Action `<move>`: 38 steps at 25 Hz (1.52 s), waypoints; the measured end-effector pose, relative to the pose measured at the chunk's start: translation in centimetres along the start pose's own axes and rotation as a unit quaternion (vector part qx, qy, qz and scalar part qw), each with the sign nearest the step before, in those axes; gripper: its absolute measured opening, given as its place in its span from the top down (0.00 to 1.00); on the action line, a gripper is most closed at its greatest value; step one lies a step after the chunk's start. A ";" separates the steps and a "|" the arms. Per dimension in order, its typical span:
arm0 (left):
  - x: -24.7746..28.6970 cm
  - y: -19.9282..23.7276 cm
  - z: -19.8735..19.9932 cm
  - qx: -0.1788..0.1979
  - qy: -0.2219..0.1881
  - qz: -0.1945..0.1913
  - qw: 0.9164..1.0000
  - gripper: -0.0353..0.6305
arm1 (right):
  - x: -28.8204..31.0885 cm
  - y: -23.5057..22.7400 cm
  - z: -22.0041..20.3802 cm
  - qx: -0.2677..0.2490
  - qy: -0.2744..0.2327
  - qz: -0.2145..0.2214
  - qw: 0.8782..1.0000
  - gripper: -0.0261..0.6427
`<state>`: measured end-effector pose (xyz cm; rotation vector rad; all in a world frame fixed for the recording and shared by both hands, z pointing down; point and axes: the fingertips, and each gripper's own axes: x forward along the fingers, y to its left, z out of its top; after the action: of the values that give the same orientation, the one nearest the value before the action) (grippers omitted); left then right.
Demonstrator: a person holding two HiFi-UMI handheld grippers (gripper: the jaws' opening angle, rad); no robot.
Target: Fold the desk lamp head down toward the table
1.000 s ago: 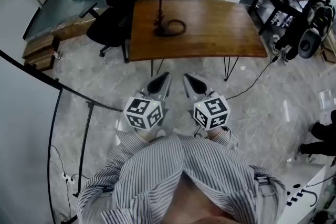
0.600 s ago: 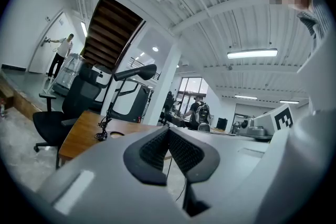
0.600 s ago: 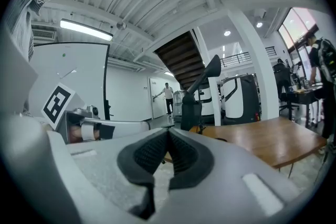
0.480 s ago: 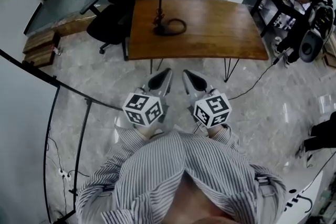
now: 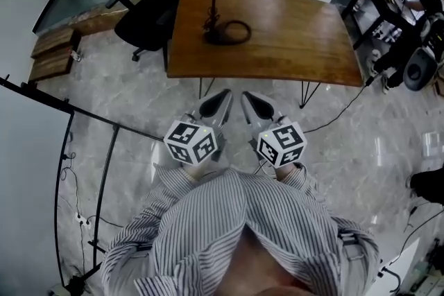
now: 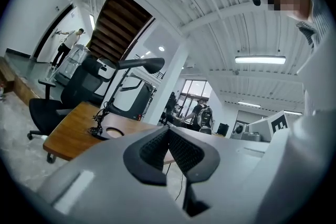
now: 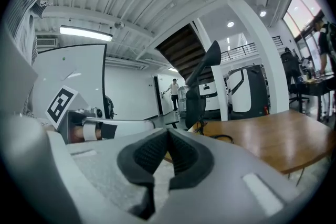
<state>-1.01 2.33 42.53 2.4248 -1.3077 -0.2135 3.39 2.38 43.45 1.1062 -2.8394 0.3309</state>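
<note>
Head view: lamp [image 5: 211,7] stands at the desk's [image 5: 291,45] far edge, well apart from both grippers.

Left gripper view: left gripper [image 6: 168,129] pinched closed, empty. Lamp head [image 6: 140,64] raised, roughly level.

Right gripper view: right gripper [image 7: 168,131] likewise closed, empty.

Judgement: the head is probably light, smooth and stiff to swing, so take it near its free end.

left claw [image 5: 220,102] closed and empty, right claw [image 5: 252,105] closed and empty, side by side

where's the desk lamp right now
In the head view the desk lamp stands on the wooden table, left of its centre, with the black office chair just past the table's left edge.
</note>
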 end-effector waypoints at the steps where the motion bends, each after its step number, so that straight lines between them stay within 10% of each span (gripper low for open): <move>1: 0.6 0.7 0.2 0.000 0.002 0.001 1.000 0.94 | 0.7 -0.5 0.2 0.000 -0.001 -0.001 1.000 0.96; 18: 16.1 15.4 8.4 0.015 0.016 -0.035 0.999 0.94 | 17.9 -13.7 7.2 -0.003 -0.030 -0.049 0.998 0.96; 38: 22.9 23.7 11.3 0.063 0.010 0.033 0.997 0.85 | 25.0 -18.3 9.6 -0.018 -0.017 -0.004 1.000 0.96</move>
<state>-10.04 -31.32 42.54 2.4760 -1.4285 -0.0904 -2.61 -29.37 40.98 1.1276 -2.8569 0.2626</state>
